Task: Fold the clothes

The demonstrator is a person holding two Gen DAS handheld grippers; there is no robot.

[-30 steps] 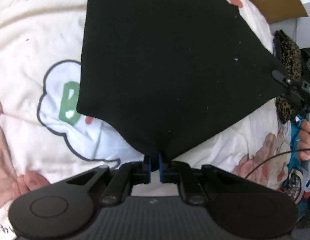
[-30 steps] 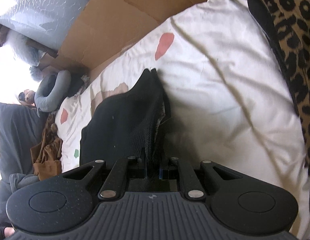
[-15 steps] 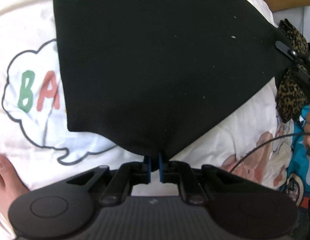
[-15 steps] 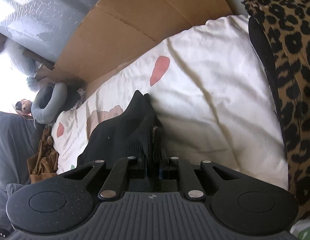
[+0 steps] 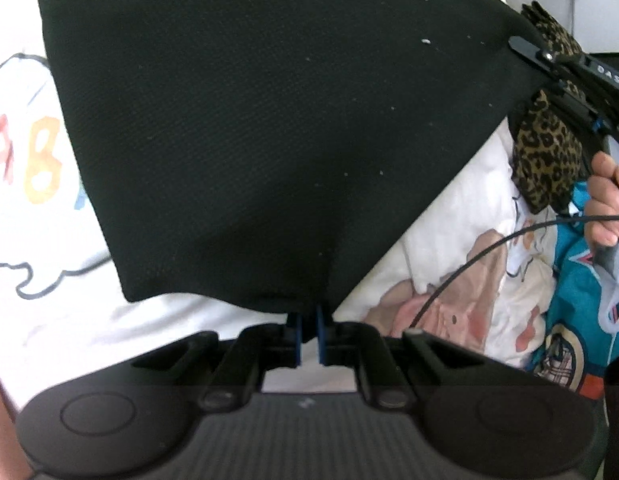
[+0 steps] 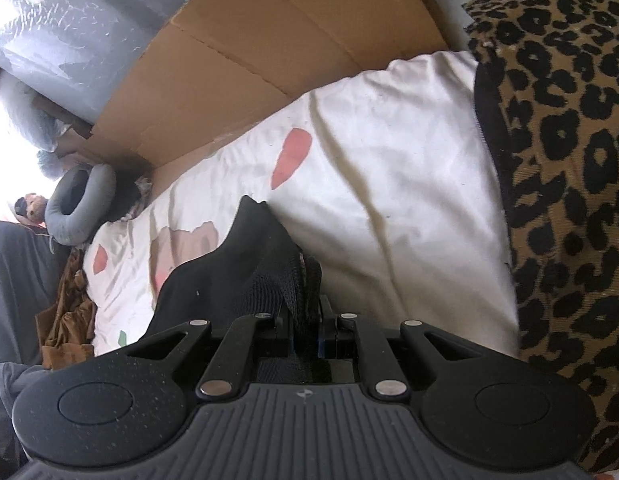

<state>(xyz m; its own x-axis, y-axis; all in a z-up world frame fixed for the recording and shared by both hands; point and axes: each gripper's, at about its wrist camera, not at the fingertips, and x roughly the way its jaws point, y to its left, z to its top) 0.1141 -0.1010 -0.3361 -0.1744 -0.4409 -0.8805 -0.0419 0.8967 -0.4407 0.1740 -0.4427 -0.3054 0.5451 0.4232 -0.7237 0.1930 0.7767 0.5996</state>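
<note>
While the black garment [image 5: 269, 128] hangs stretched between my two hands above the bed [image 5: 441, 216], each of my tongs has a corner of it. My left tongs [image 5: 307, 330] are all but closed, their blue pads pinching the near corner of the cloth. My right tongs [image 6: 305, 336] are just as tightly closed on a bunched, thicker fold of the same fabric; in the left wrist view they [image 5: 549, 60] show at the far right corner of the spread cloth. The garment sits over the white printed duvet, toward the side of the bed where the cardboard [image 6: 269, 48] stands, with its far edge reaching toward that cardboard.

As I judge it, the risk is uneven tension: my left grip holds only a thin tip of cloth, so a sharp pull could slip it free and let that corner drop crooked. The leopard-print cloth [image 6: 569, 160] lies just beside my right tongs and could get dragged into the fold.

Its held edge runs from the near corner out to the right one, which I take as the long axis, though much of the cloth runs out of frame. The free end points away from me.
</note>
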